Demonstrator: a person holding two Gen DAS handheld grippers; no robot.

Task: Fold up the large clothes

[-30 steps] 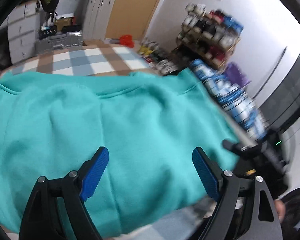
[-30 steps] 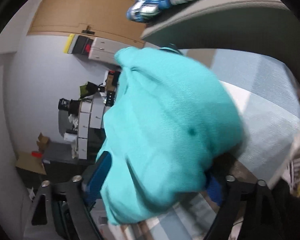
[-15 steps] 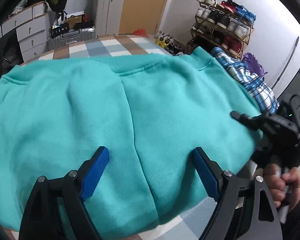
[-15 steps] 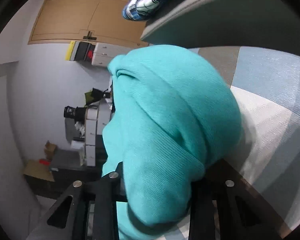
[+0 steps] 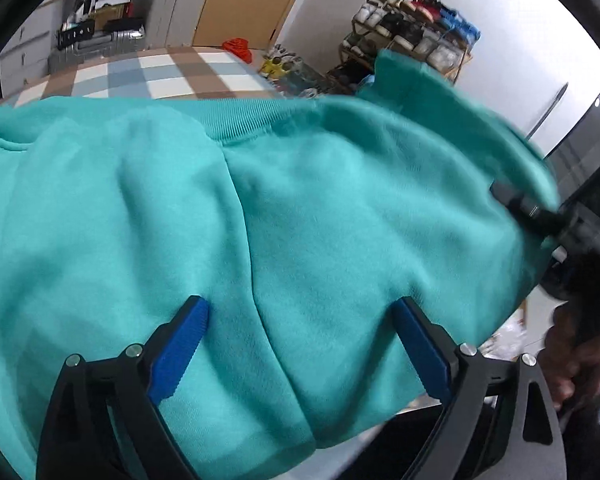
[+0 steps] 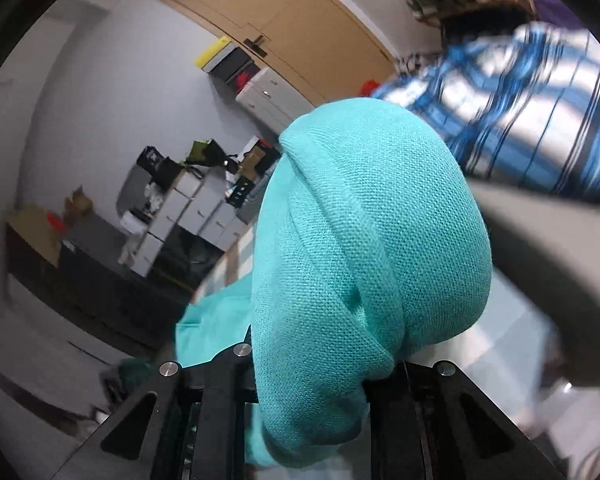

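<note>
your left tongs (image 5: 300,344) hang over the teal sweatshirt (image 5: 260,220) with the jaws spread wide and widening further; the two blue pads (image 5: 180,354) stand well apart above the cloth and clamp nothing. the sweatshirt lies spread in front of and under them, its ribbed collar (image 5: 236,126) straight ahead, and beyond that the checked surface (image 5: 160,78) it rests on. off to the right of those tongs the garment's edge is raised, caught by the black fingers of your right tongs (image 5: 516,202), with your hand (image 5: 572,364) below them. in the right wrist view your right tongs (image 6: 312,376) are closing, jaws nearly together on a thick bunch of the sweatshirt (image 6: 364,248) that bulges out ahead of them. above and right of that bunch lies a blue plaid garment (image 6: 540,120), blurred.
</note>
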